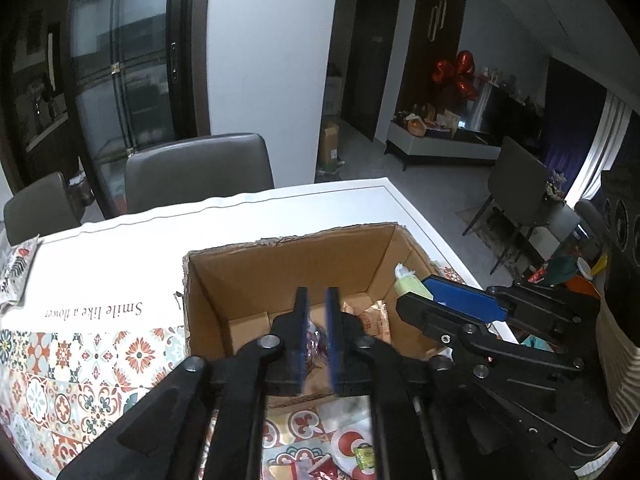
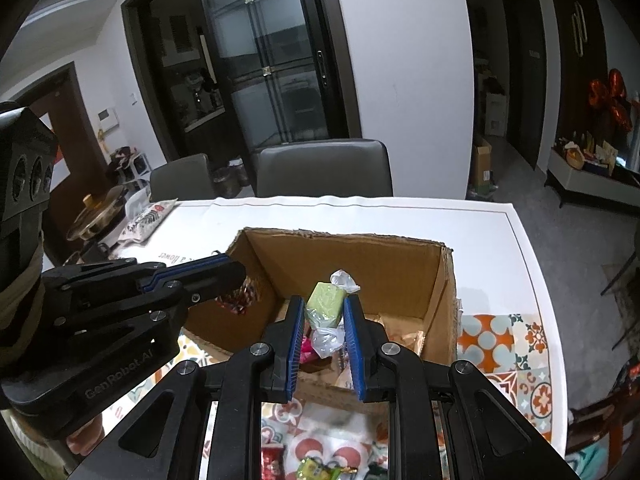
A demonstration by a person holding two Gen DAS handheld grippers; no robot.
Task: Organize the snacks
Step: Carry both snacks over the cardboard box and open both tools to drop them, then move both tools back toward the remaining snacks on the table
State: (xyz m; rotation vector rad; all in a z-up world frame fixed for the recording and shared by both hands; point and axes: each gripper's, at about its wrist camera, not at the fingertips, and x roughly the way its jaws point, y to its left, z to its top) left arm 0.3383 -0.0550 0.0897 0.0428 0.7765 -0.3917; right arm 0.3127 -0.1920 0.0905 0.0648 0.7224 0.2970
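The right gripper (image 2: pixel 324 322) clenches a green candy (image 2: pixel 325 305) over the open box (image 2: pixel 400 264), directly beneath and ahead of it. The left gripper (image 1: pixel 317 320) pinches a red candy (image 1: pixel 316 340) beside it, also above the box. The green candy stands upright between the blue pads (image 2: pixel 294 344), its clear twisted ends above and below, ready to drop.
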